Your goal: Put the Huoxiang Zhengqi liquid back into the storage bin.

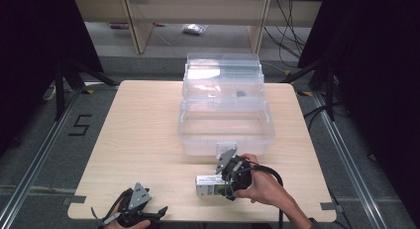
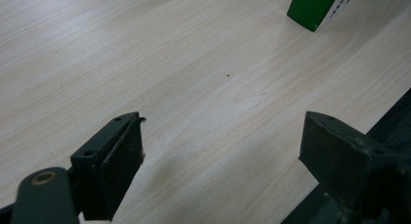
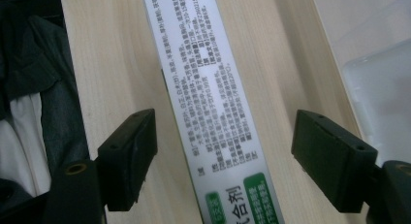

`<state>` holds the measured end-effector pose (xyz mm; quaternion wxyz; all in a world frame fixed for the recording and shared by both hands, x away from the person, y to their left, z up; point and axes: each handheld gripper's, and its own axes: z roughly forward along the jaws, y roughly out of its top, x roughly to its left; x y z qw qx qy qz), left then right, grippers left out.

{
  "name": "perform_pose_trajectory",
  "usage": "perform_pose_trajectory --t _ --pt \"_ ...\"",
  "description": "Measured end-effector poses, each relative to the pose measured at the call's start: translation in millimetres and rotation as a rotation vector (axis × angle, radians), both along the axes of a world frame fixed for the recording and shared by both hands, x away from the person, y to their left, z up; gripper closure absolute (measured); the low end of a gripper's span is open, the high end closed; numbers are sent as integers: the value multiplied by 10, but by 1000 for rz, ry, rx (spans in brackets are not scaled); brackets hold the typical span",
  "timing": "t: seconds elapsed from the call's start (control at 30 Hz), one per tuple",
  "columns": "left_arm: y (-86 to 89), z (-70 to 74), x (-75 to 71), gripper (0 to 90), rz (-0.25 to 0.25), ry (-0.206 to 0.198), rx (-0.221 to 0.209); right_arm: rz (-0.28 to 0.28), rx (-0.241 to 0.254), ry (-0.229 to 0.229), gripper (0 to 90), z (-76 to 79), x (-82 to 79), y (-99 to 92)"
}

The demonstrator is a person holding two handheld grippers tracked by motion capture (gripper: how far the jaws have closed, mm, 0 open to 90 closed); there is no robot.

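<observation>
Hovering over the small box (image 1: 210, 185), the right gripper (image 1: 229, 185) has its jaws spread wide, one on each side of the box, and the pads do not touch it. In the right gripper view the box (image 3: 213, 98) lies flat on the wood, white with printed text and green at its near end. The left gripper (image 1: 136, 212) sits at about seven o'clock on the table (image 1: 143, 140), its jaws also spread, with only bare wood between them; a green corner of the box (image 2: 310, 10) shows at one o'clock in the left gripper view. The table is pale wood with a fine grain. At twelve o'clock on it stands a clear plastic bin (image 1: 225, 125), open. Around the table the floor is grey, with black stands on both sides and wooden shelves behind.
</observation>
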<state>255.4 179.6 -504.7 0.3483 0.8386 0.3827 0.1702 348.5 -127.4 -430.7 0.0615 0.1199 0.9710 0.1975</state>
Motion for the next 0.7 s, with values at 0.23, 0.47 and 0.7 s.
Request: perform_pose_trajectory --t 0.23,0.47,0.7 --pt "1 9 0 150 -2 6 8 13 -11 8 306 -52 25 59" --pt "-1 5 -1 150 -3 2 2 13 -40 26 359 -88 24 95" --pt "-12 0 -5 150 7 -3 -8 -2 -78 49 437 -129 27 114"
